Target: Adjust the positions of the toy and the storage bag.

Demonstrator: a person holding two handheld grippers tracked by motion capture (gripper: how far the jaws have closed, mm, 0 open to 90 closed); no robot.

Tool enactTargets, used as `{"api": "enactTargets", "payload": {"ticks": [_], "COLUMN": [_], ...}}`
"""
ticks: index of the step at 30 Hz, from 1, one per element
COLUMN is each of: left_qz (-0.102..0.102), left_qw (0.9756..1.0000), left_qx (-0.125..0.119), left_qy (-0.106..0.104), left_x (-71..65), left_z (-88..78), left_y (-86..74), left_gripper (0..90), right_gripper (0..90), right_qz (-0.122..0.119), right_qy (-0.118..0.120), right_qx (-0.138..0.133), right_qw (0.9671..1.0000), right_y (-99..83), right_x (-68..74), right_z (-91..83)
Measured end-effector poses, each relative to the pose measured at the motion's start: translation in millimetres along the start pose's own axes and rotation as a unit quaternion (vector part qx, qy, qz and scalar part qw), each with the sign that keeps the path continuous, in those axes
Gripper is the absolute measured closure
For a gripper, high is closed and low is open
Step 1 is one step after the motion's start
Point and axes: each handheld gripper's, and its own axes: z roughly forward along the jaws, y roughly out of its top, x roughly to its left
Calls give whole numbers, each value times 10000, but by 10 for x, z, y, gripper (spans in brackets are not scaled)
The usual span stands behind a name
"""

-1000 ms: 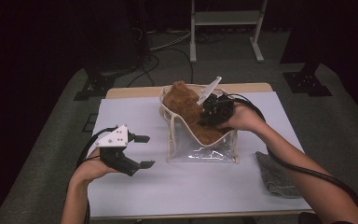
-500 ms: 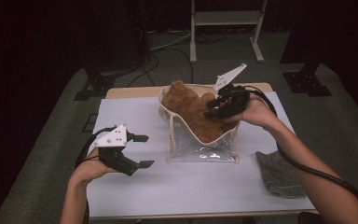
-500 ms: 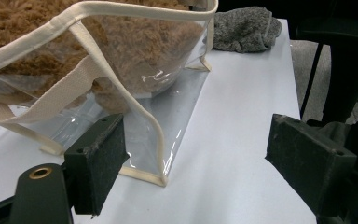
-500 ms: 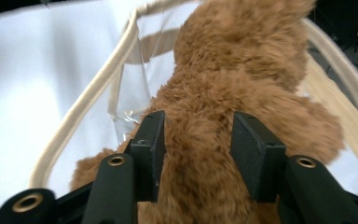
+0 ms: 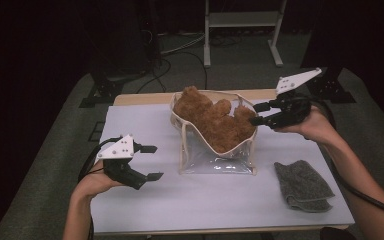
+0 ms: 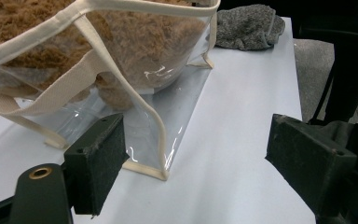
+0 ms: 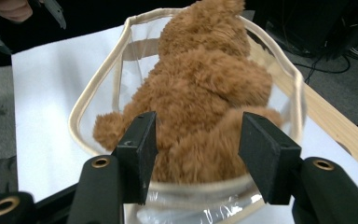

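White table (image 5: 145, 125) carries everything; wooden edge shows along its far side. Clear bag (image 5: 215, 145) with cream trim stands upright near table centre, mouth open upward. Brown plush bear (image 5: 212, 120) sits inside the bag, filling its upper half, head and limbs rising above the rim; seen through the clear wall in the left gripper view (image 6: 121, 51). Right gripper (image 5: 260, 113) is held in the air just beside the bag's right rim, tips pointing toward the bear; its jaws have just been opening and stand apart, nothing pinched between them, bear beyond them in the right gripper view (image 7: 205, 93). Left gripper (image 5: 151, 162) rests low at the table's left-front, well apart from the bag, jaws wide apart and empty. Grey cloth (image 5: 302, 185) lies crumpled at right-front, near the bag's corner.
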Motion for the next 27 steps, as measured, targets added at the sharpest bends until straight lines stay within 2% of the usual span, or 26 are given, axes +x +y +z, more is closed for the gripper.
{"api": "enactTargets", "payload": {"ticks": [5, 13, 27], "left_qz": [-67, -150, -112], "left_qw": [10000, 9999, 9999], "left_qx": [34, 35, 49], "left_qy": [-3, 21, 30], "left_x": [5, -15, -35], "left_z": [7, -13, -37], "left_y": [-52, -108, -108], "left_gripper": [187, 186, 186], "right_gripper": [436, 418, 398], "right_qz": [131, 374, 692], "right_qy": [-104, -230, -250], "right_qx": [-58, -55, 3], "right_qw": [9998, 9990, 9973], "right_y": [-196, -479, -905], "right_x": [-33, -39, -18], "right_z": [-131, -248, -246]}}
